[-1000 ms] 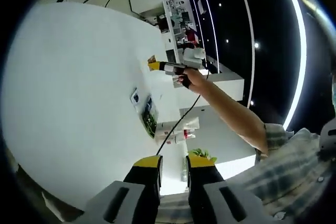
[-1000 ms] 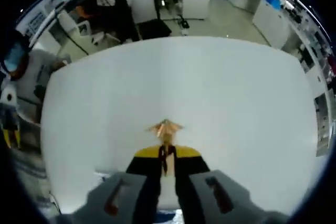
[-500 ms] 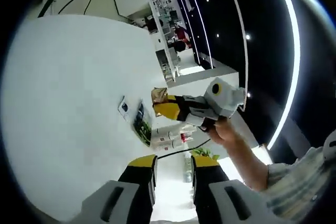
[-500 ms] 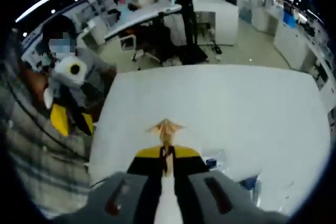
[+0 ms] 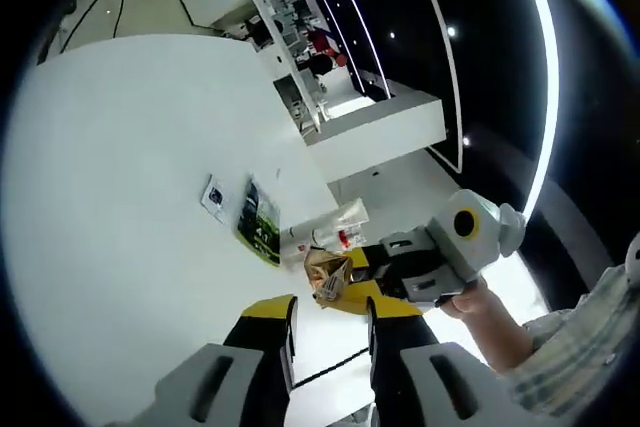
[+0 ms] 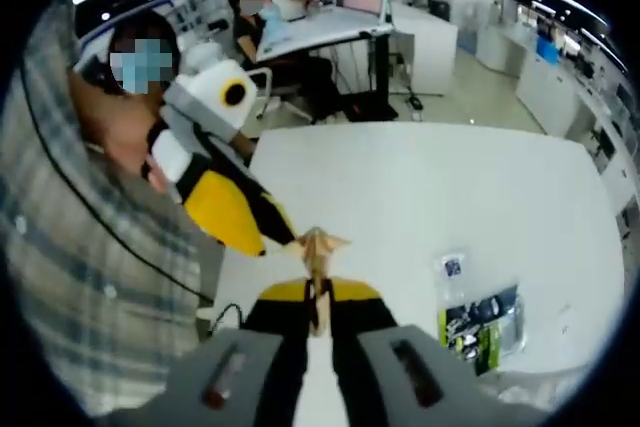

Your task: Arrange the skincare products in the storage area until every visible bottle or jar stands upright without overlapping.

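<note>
Right gripper view: right claw (image 6: pixel 315 302) clenched on a thin white tube (image 6: pixel 320 387); its crimped gold end (image 6: pixel 316 244) sticks out past the tips.
Tube axis: runs straight along the claw, gold end forward, held above the white bench (image 6: pixel 440 187).
Left claw: in the left gripper view, left claw (image 5: pixel 330 317) released, nothing between its tips; it sits just beside the gold end (image 5: pixel 328 277), so it is the nearer free claw.
Flat packs: a green sachet (image 6: pixel 480 322) and a small pack (image 6: pixel 452 267) lie flat on the bench, right of the tube.
Hard to make out: the tube's body is cut off below; white bottles (image 5: pixel 335 232) at the bench edge may be lying down, too small to tell.
</note>
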Motion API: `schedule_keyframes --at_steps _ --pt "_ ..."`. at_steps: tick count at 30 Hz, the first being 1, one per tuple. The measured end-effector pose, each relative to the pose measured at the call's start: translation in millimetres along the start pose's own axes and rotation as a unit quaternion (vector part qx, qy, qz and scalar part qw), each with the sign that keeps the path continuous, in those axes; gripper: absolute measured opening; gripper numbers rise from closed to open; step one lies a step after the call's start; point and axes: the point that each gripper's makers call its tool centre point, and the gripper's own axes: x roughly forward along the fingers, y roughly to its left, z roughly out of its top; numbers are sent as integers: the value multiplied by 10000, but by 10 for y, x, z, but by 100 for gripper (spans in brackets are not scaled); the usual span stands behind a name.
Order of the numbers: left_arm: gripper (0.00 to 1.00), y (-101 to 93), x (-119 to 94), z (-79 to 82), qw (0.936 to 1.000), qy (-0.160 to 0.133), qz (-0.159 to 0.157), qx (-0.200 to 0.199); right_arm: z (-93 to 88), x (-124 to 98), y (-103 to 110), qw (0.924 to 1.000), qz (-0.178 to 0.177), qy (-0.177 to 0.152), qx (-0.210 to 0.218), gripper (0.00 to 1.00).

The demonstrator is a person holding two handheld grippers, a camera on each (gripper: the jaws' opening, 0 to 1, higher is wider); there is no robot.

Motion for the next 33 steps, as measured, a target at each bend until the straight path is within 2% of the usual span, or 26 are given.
schedule_keyframes --at_steps 6,13,20,23,26,29,33 --pt "23 -45 46 -35 9994 150 -15 295 -25 7 89 9998 157 111 -68 5" --pt "14 20 28 -49 9966 348 203 715 26 88 200 9985 358 316 -283 7" --pt "9 47 18 -37 9964 386 255 707 5 107 164 9984 345 379 -249 16" --pt "7 85 -3 -31 9970 348 300 618 -3 74 126 9992 308 241 -91 23" --pt "6 76 -13 -21 9983 266 228 472 -6 25 88 9991 307 -6 282 28" --pt "2 102 -18 -44 9977 315 297 524 -30 -30 12 9981 221 -177 544 31" --pt "2 84 -16 4 9992 134 177 334 14 -100 -3 9878 429 -608 1369 32"
